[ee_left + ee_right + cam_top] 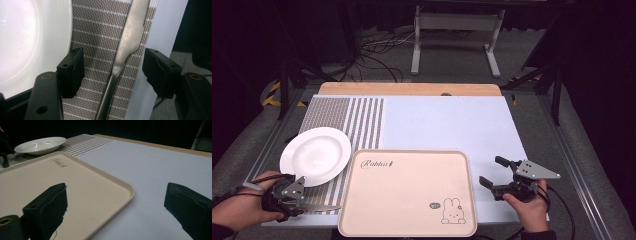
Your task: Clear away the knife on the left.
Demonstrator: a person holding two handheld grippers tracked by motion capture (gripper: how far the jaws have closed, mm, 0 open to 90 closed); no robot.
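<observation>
While knife (126, 47) lies between half-open left gripper (113, 67) jaws (untouched), grasp not yet made; right gripper (498, 176) jaws held wide, empty; tray (407, 226) bare.

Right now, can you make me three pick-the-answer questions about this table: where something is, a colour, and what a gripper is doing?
1. Where does the knife lie?
A. on the striped mat
B. on the tray
C. on the plate

2. What colour is the plate?
A. blue
B. white
C. black

3. How does the left gripper stand?
A. clamped on the plate
C. lifting the tray
B. jaws apart around the knife, not pressing it

Answers: 1 A, the striped mat shows under the blade. 2 B, it looks plain white. 3 B, gaps show on both sides of the handle.
</observation>
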